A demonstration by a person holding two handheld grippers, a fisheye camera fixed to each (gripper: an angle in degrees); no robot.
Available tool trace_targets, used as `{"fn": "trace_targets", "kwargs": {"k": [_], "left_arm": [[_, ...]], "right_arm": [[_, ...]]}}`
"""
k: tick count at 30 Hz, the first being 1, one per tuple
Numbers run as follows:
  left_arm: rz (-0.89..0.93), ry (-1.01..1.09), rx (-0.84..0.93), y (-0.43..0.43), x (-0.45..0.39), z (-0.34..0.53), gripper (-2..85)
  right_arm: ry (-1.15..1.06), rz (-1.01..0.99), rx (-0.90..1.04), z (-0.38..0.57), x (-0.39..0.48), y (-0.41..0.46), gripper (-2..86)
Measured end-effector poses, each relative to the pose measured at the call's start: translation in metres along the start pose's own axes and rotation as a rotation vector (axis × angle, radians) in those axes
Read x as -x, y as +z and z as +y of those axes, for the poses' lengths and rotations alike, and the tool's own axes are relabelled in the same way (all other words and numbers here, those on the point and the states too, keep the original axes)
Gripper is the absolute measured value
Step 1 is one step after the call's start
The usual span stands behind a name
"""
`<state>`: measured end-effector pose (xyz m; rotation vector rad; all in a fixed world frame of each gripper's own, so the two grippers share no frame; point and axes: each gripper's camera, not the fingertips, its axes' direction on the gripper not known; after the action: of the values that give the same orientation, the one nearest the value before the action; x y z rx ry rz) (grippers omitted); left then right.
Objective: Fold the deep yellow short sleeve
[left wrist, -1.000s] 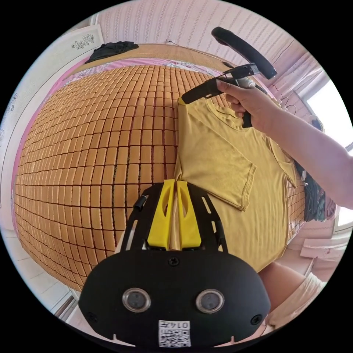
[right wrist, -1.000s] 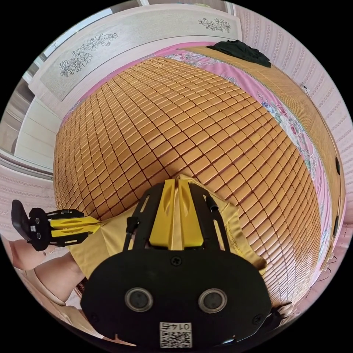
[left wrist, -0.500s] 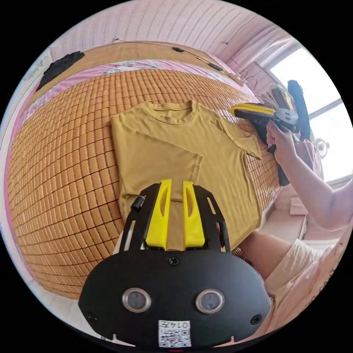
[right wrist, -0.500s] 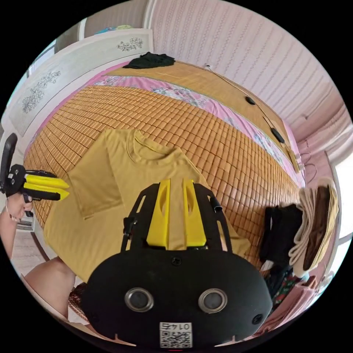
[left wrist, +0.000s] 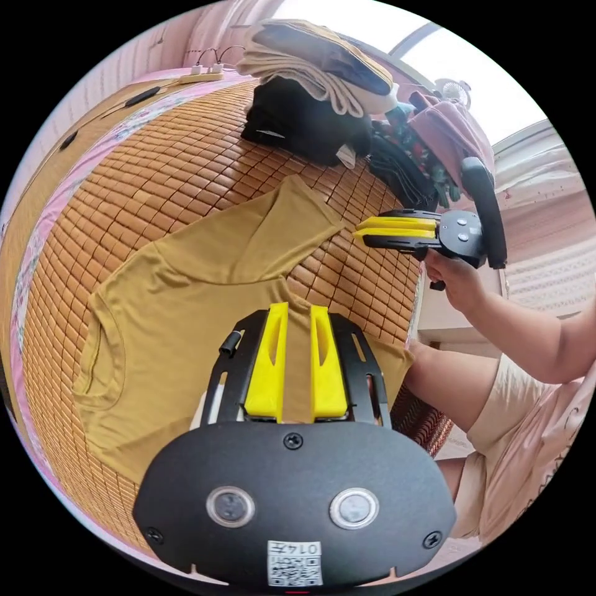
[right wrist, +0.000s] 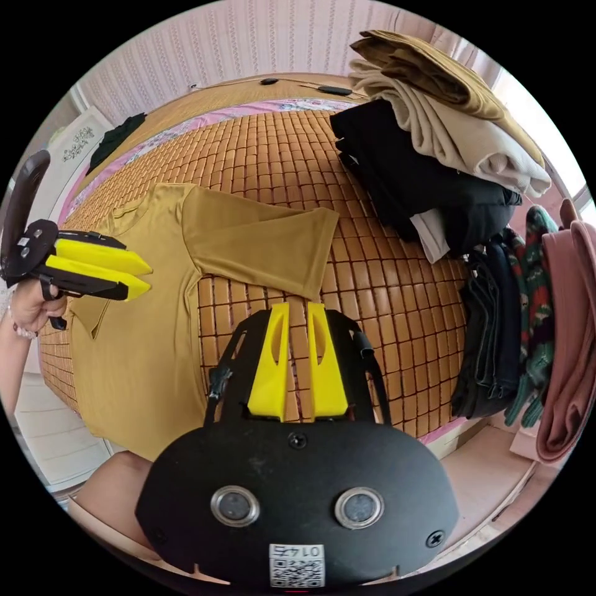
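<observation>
The deep yellow short-sleeve shirt (left wrist: 186, 310) lies flat on the bamboo mat (left wrist: 186, 167). One side of it is folded inward; the other sleeve (right wrist: 261, 242) lies spread out toward a clothes pile. My left gripper (left wrist: 298, 308) hovers open over the shirt's body, with fabric showing through the gap. In the right gripper view it stands at the left (right wrist: 148, 278), jaws apart. My right gripper (right wrist: 298, 306) is open above bare mat, just short of the spread sleeve's hem. In the left gripper view it (left wrist: 357, 233) hangs beside that sleeve, held by a hand.
A stack of folded black, beige and brown clothes (right wrist: 434, 155) sits on the mat beyond the sleeve. Dark and pink garments (right wrist: 546, 310) hang at the bed's edge. A black garment (right wrist: 118, 136) lies at the far end. The person's legs (left wrist: 459, 385) are by the near edge.
One second ago both grippers were shut on the shirt's edge, laying the fold down. They have let go and opened, and both have swung across to the side with the unfolded sleeve.
</observation>
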<state>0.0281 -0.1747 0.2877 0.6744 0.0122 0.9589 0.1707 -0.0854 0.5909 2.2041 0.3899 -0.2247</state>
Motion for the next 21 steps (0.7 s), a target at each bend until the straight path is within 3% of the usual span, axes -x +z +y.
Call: {"fn": "trace_targets", "kwargs": {"k": [6, 14, 21], "left_arm": [[-0.035, 0.03, -0.009, 0.024, -0.001, -0.099, 6.3], [-0.067, 0.07, 0.0, 0.053, -0.013, -0.166, 6.2], [-0.099, 0.077, 0.069, 0.102, -0.024, -0.199, 6.6]], "right_arm": [[0.128, -0.095, 0.008, 0.008, -0.018, 0.066, 5.8], [0.168, -0.241, 0.002, 0.044, -0.044, 0.11, -0.1], [0.194, -0.202, -0.058, 0.043, -0.06, 0.134, -0.2]]}}
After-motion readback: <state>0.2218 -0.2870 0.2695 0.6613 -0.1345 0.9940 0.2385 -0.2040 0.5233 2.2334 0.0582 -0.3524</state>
